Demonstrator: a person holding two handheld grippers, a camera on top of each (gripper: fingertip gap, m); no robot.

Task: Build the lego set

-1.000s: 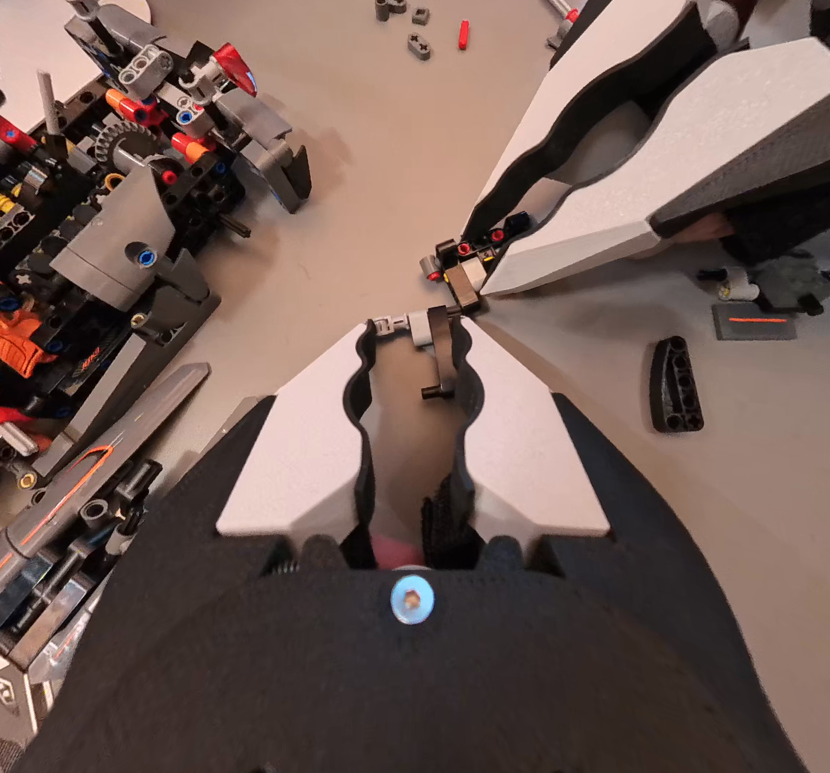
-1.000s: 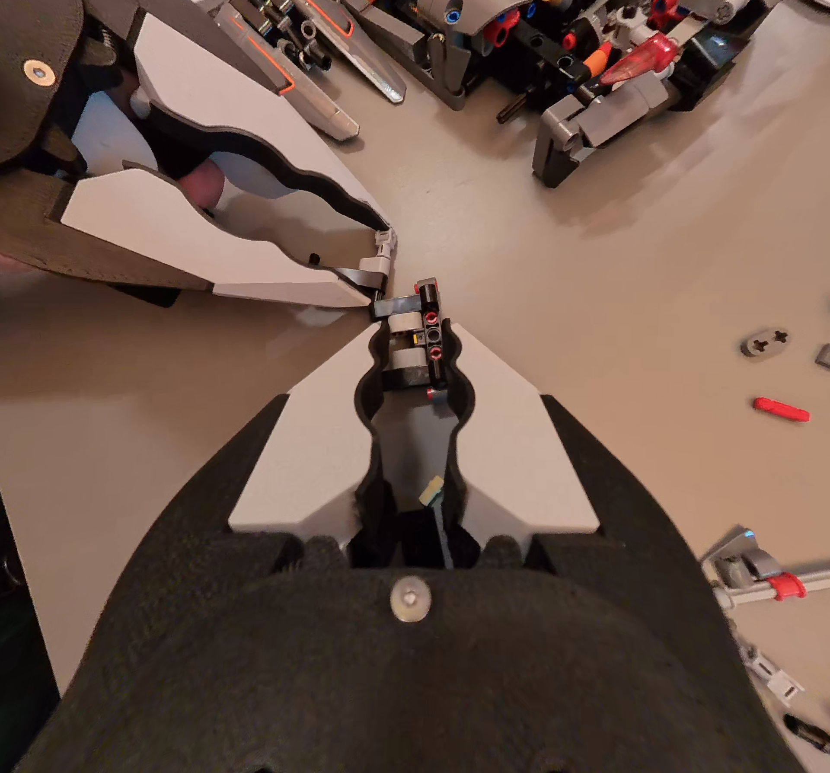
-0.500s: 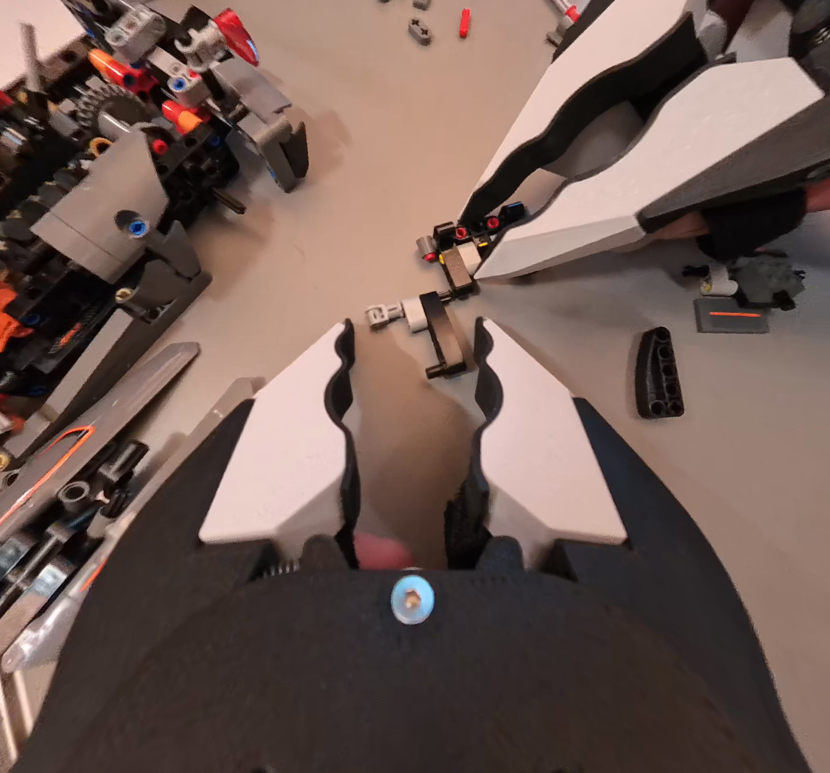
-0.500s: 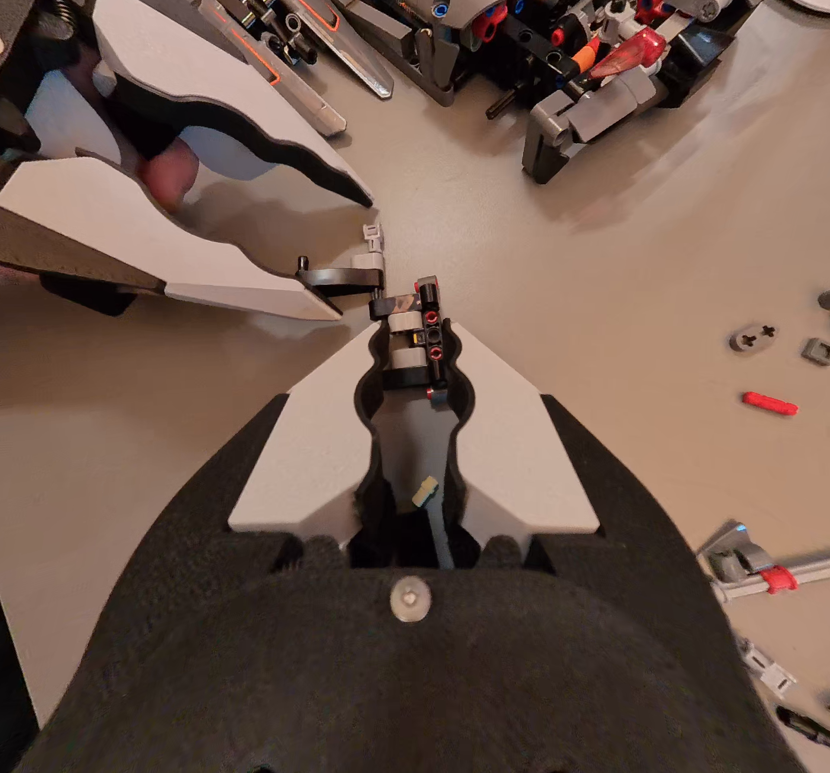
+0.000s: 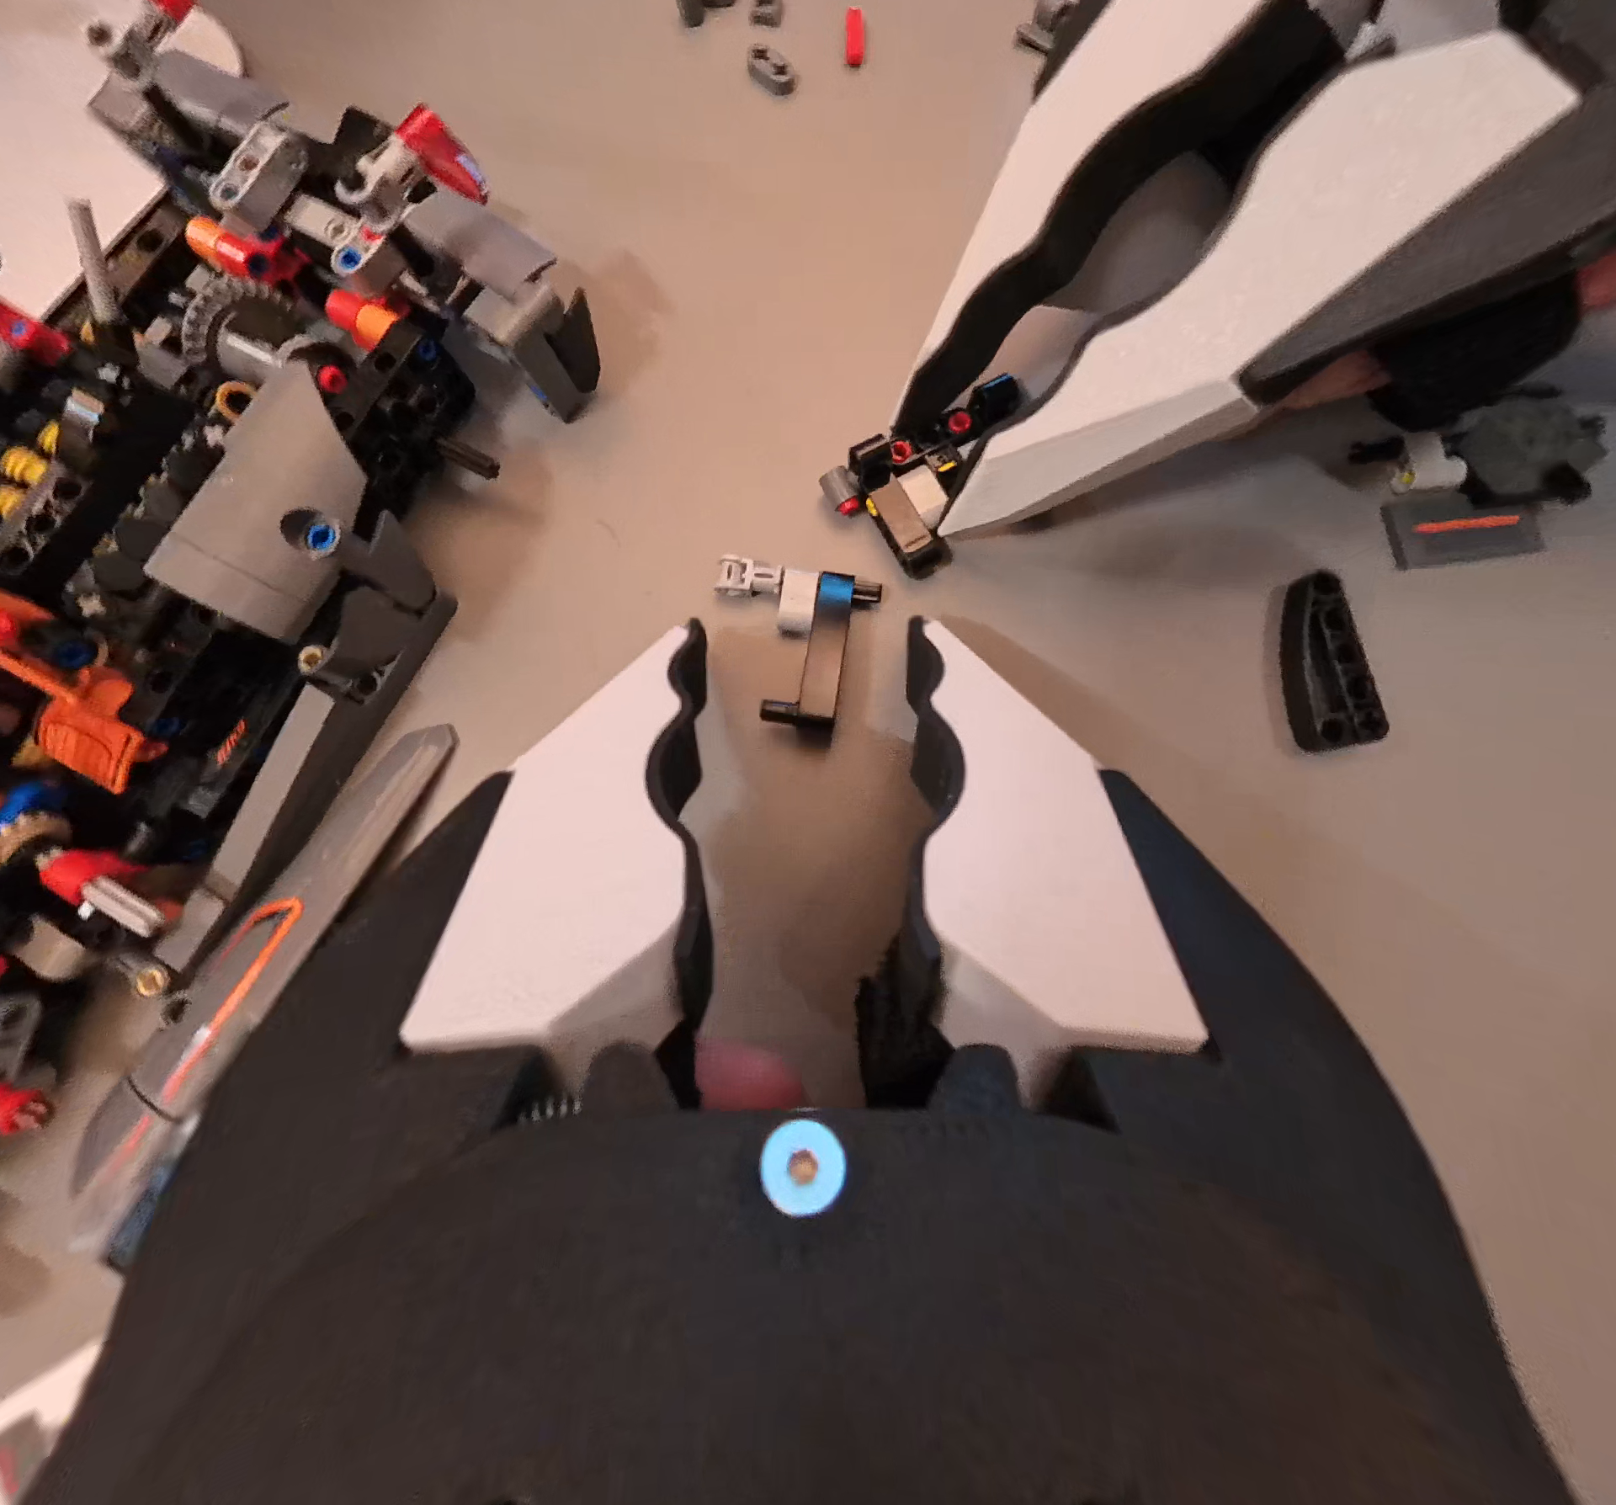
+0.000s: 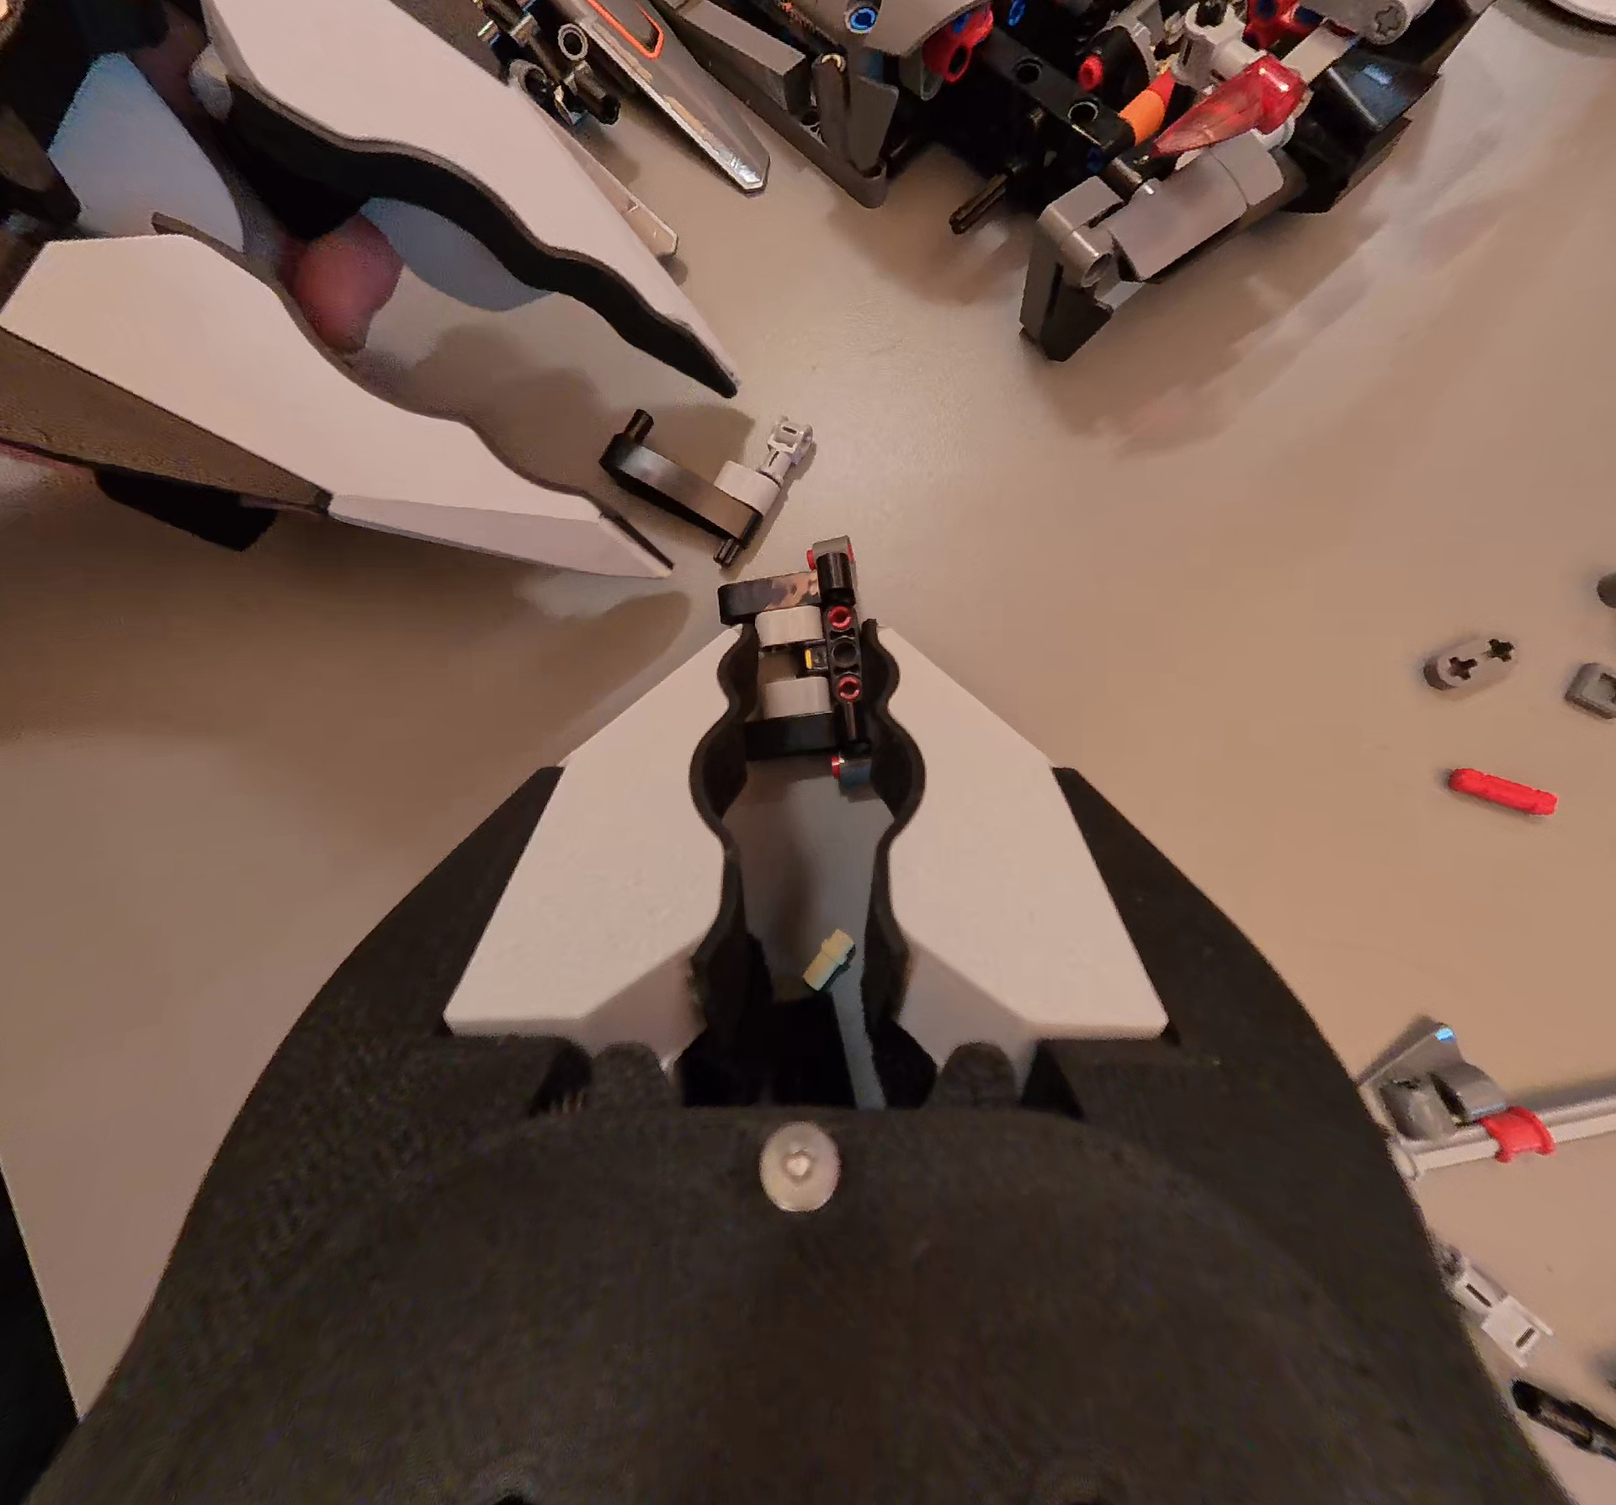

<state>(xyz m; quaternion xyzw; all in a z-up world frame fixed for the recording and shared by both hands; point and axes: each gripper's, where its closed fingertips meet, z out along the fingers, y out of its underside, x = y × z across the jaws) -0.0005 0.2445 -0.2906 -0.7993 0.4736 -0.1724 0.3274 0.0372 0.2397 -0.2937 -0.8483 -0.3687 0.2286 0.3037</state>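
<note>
Black lever (image 5: 822, 658) lengthwise along claw axis

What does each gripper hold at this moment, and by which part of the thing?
The left gripper holds nothing; its jaws are open around the black lever piece lying on the table. The right gripper holds the small black-and-white subassembly by its two sides.
</note>
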